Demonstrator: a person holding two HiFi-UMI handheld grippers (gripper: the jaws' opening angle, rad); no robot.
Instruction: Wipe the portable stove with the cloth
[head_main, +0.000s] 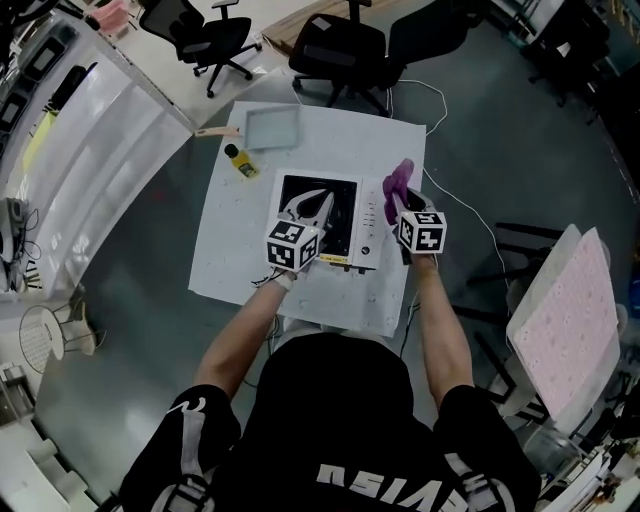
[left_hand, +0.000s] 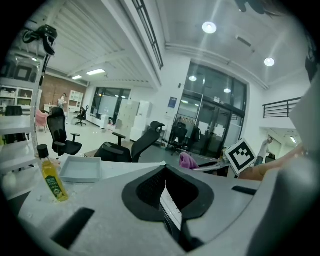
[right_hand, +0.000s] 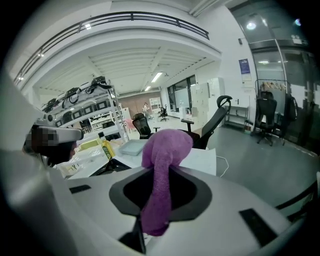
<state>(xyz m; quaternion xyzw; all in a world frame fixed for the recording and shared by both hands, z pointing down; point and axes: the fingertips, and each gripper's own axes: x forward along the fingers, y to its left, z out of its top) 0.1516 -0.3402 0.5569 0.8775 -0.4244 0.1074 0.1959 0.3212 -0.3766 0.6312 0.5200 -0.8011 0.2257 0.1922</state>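
The purple cloth is pinched between the jaws of the right gripper. Its bunched end stands up past the jaw tips and a short tail hangs on the near side. The portable stove lies just left of this gripper, on the white table. The left gripper is over the stove's black top with its jaws spread and nothing clamped. Beyond the left gripper and to its left stand a yellow bottle and a shallow tray, near each other. Office chairs stand past the table.
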